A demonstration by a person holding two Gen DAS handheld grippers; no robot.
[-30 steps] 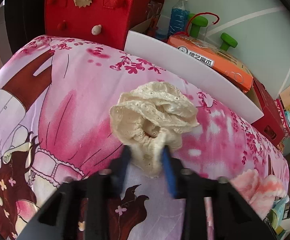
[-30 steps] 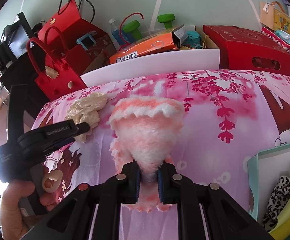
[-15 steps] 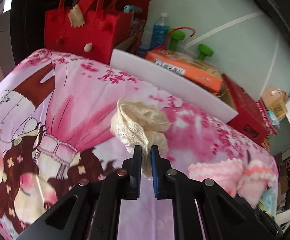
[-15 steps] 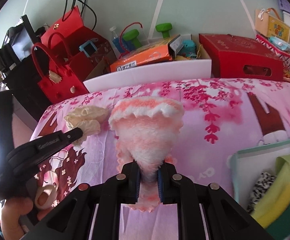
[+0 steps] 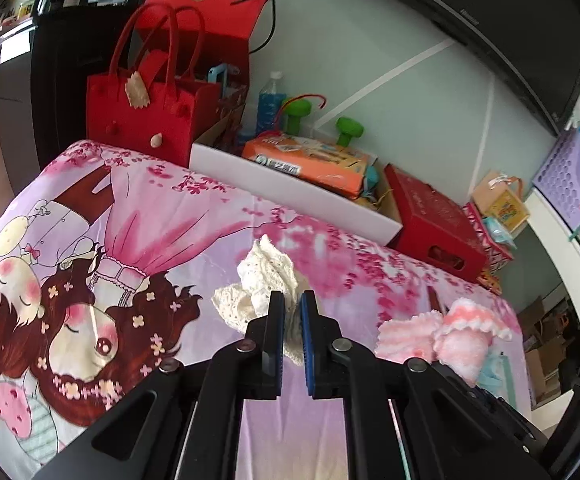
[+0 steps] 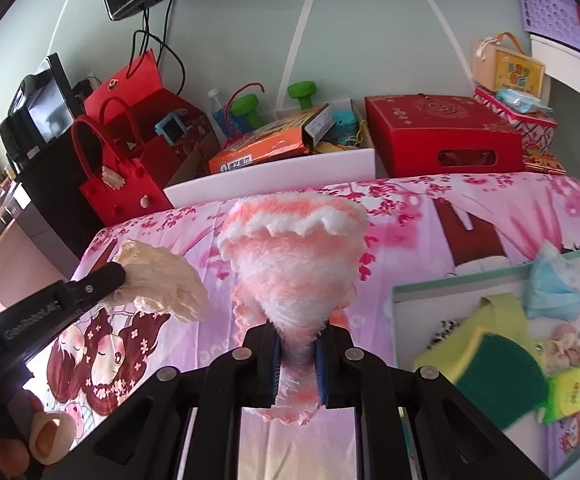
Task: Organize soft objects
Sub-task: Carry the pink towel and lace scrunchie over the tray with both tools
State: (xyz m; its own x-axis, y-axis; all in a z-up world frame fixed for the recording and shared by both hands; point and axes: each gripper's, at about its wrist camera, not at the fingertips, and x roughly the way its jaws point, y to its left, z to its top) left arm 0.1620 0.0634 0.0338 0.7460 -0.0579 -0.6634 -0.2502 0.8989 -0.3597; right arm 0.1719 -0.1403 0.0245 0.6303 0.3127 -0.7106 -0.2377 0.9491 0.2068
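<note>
Pink cartoon-print sheet (image 5: 193, 216) under both grippers, left (image 5: 290, 300) clamped on cream lace (image 5: 265, 276), right (image 6: 296, 336) on seemingly fluffy pink sock (image 6: 290, 264).

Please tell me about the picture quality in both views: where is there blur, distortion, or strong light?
Left wrist view: strong fisheye bending with dark corners; the cream lace cloth in the left tongs looks sharp. Right wrist view: the same curved edges; the green and yellow sponge is smeared by motion blur, the pink fluffy cloth in the right tongs is soft, and bright light washes out the lower left edge.
</note>
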